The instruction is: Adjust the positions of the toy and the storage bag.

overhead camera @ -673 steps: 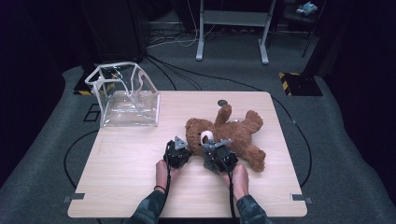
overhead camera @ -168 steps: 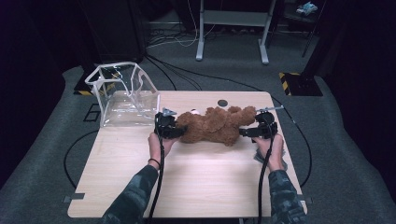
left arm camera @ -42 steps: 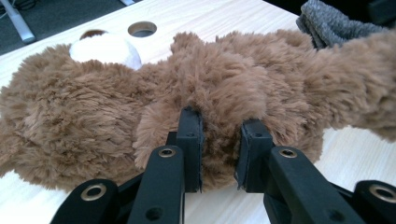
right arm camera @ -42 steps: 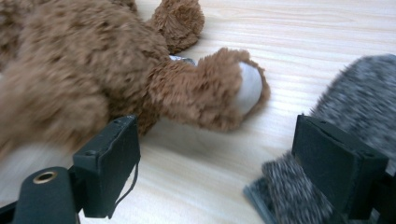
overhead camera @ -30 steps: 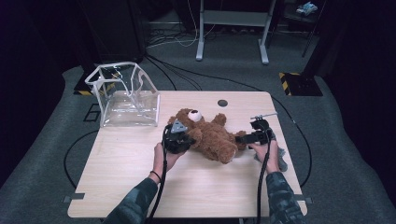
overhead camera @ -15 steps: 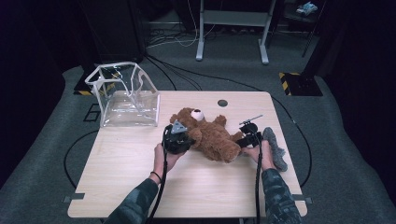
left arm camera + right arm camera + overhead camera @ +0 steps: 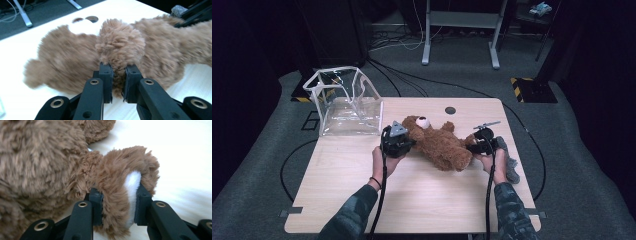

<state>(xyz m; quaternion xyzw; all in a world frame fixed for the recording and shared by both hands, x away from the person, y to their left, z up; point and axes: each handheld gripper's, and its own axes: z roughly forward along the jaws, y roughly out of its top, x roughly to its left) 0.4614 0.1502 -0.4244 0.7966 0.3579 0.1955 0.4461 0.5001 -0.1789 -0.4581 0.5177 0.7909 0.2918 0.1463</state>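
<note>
A brown teddy bear [image 7: 442, 145] lies across the middle of the wooden table [image 7: 412, 200], its head [image 7: 419, 125] towards the far left. My left gripper [image 7: 408, 145] sits at the bear's left side. In the left gripper view that gripper [image 7: 118, 72] is shut on a fluffy limb [image 7: 120, 45], and its jaws have just been closing tighter. My right gripper [image 7: 470, 148] is at the bear's right end. Its jaws have just been closing, and in the right gripper view my right gripper [image 7: 120, 195] pinches a foot with a white sole [image 7: 131, 185].
A clear plastic bag [image 7: 344, 102] stands open at the table's far left corner. A grey object [image 7: 511, 162] lies by the right edge, just beyond my right hand. A dark round hole [image 7: 450, 110] marks the far side of the table.
The right gripper's jaws have come together on the bear's foot, after standing wide beside it. The left gripper has kept its hold on the limb and stayed in place.
</note>
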